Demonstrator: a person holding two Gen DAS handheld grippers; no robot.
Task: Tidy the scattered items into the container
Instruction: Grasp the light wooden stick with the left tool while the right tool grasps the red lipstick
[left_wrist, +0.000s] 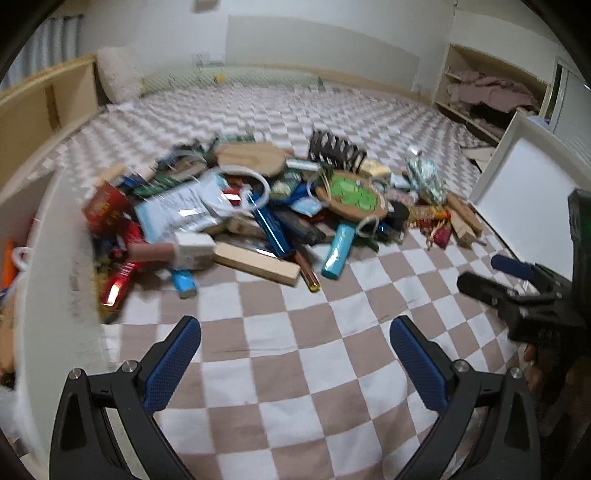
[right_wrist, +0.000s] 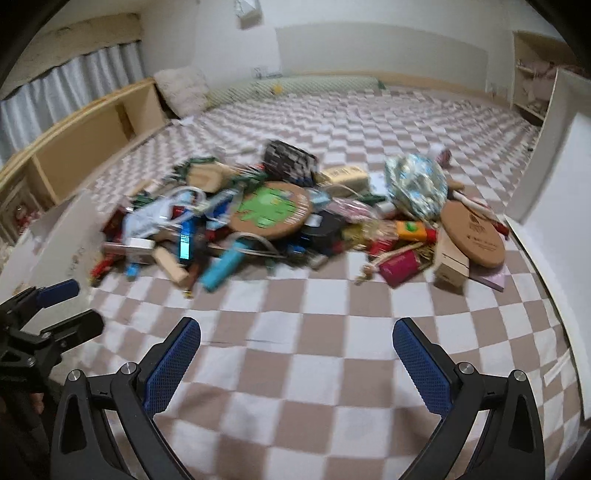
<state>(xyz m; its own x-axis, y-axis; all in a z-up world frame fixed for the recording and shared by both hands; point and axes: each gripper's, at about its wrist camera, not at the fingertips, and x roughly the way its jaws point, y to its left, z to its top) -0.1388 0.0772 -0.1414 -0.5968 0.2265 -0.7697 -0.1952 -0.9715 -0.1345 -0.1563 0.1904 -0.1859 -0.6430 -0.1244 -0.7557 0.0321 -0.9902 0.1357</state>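
This is a home, a bedroom or living room with a floor-level sleeping area. A checkered brown-and-white blanket (left_wrist: 295, 369) covers the whole floor. A low wooden shelf unit (right_wrist: 85, 136) runs along the left, with a fluffy cushion (right_wrist: 183, 90) at its far end and a pleated curtain (right_wrist: 66, 88) behind it. Far right, open shelves (left_wrist: 487, 92) hold folded clothes. Mixed household clutter (left_wrist: 240, 206) lies piled mid-floor.

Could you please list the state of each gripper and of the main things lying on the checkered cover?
left gripper: open, holding nothing.
right gripper: open, holding nothing.
pile of items: heaped on the checkered cover, not yet tidied.
green-faced cork disc: lying tilted on top of the pile.
plain cork disc: leaning on a small box at the pile's right end.
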